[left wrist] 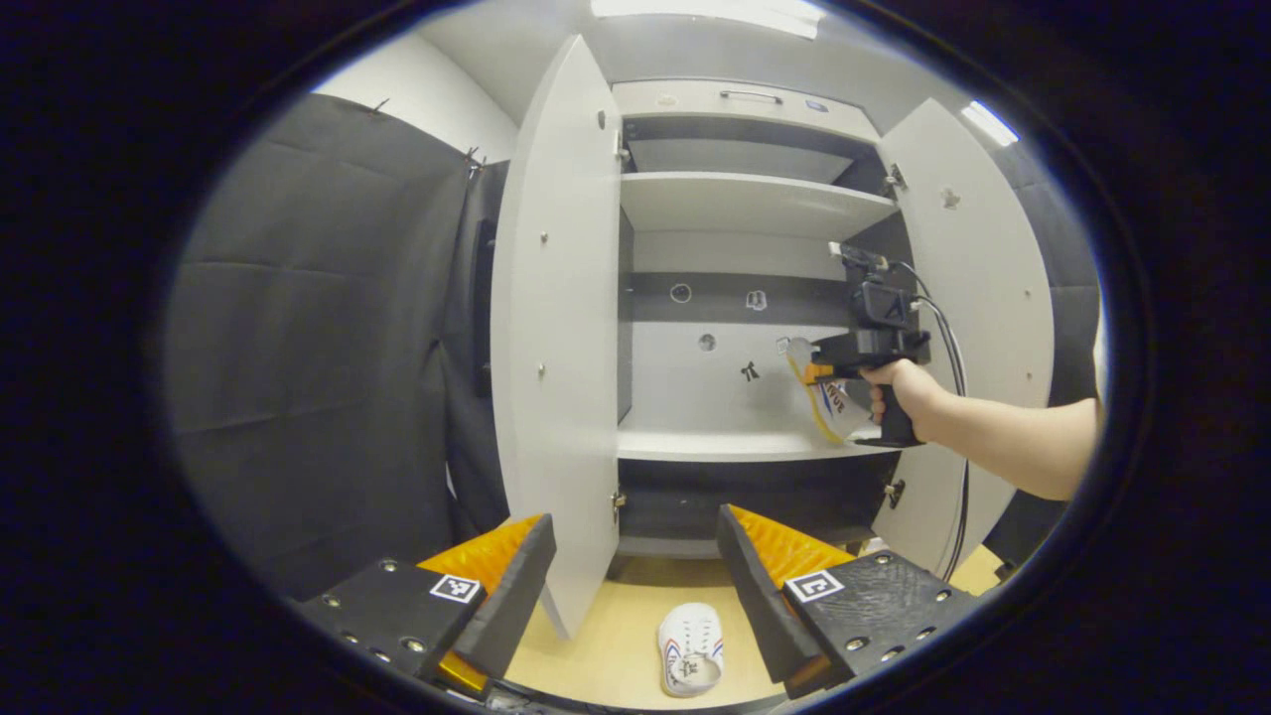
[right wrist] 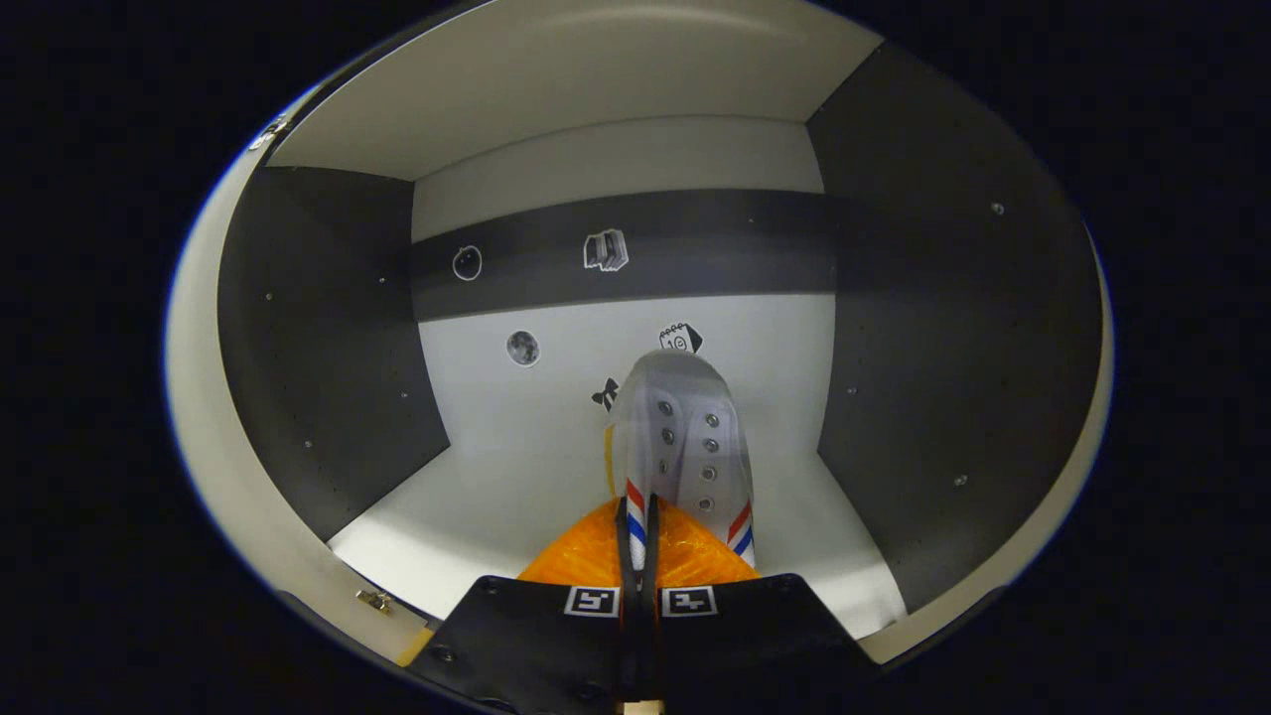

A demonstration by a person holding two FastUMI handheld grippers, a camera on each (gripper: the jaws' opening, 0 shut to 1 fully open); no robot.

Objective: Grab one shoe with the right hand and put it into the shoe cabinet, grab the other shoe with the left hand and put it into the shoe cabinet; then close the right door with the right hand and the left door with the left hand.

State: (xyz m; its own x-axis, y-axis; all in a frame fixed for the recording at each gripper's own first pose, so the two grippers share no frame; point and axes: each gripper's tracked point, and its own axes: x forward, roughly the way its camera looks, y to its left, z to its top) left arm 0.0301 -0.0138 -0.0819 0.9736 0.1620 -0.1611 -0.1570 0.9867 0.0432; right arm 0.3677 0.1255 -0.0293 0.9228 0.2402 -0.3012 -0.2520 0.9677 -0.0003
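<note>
One shoe held inside the shoe cabinet, the other on the floor.

The right gripper (right wrist: 635, 556) is pinched tight on a white shoe (right wrist: 683, 442), held above the middle shelf (left wrist: 715, 444) on its right side. The left gripper (left wrist: 635, 586) is wide open and holds nothing. Between its fingers, the second shoe (left wrist: 691, 647) lies on the floor (left wrist: 606, 645) before the cabinet, whose left door (left wrist: 556, 328) and right door (left wrist: 978, 298) are both open.

Floor shoe (left wrist: 691, 648) between spread tool (left wrist: 635, 586)
</note>
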